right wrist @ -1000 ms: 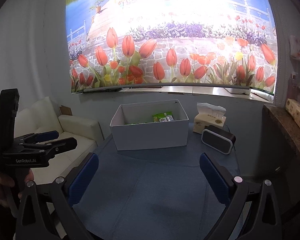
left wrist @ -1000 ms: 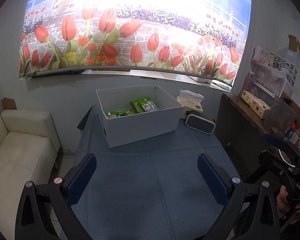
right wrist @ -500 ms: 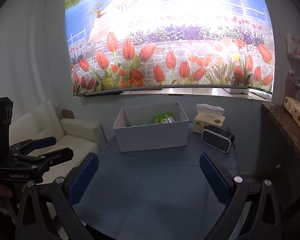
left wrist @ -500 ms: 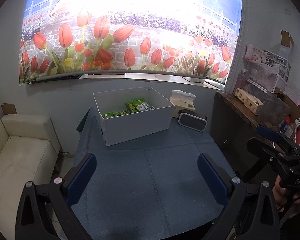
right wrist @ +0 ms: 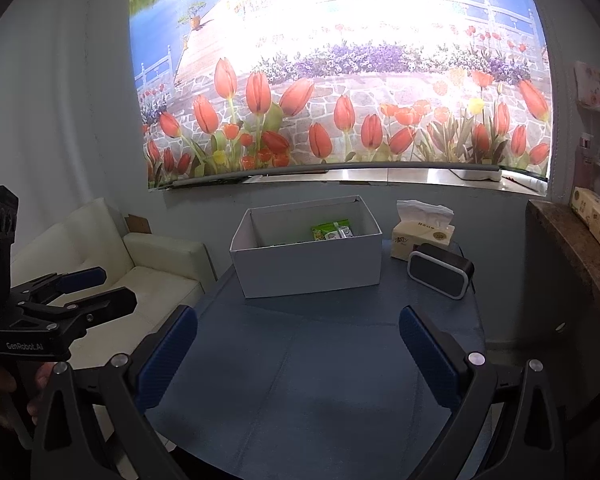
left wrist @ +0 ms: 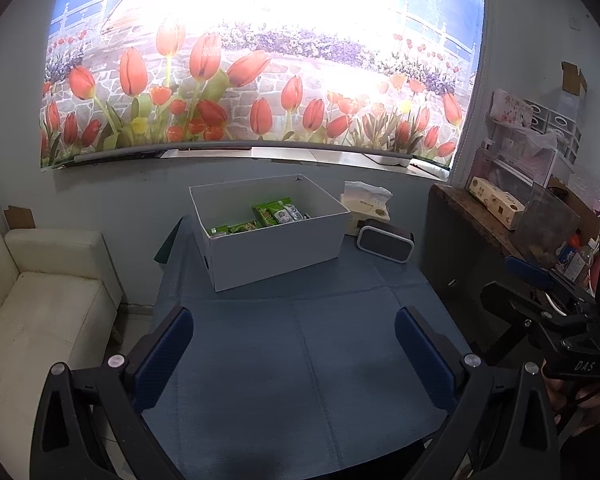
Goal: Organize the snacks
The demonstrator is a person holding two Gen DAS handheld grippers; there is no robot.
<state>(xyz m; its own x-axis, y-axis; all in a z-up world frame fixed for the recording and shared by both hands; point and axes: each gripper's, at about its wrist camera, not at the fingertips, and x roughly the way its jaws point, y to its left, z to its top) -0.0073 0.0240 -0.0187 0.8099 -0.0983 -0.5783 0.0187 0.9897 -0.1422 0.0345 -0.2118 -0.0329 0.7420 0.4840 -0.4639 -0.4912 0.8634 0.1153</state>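
Left wrist view: left hand-held gripper (left wrist: 294,344) jaws spread wide, nothing between pads, above blue-covered table (left wrist: 300,380). White box (left wrist: 276,248) at far end of table, green snack packs (left wrist: 274,212) inside. Tissue box (left wrist: 366,204) and dark speaker (left wrist: 385,240) just right of box. Cream sofa (left wrist: 40,300) left of table.
Right wrist view: right hand-held gripper (right wrist: 298,346) likewise wide apart, empty; snack packs (right wrist: 332,233) visible in box (right wrist: 308,264).
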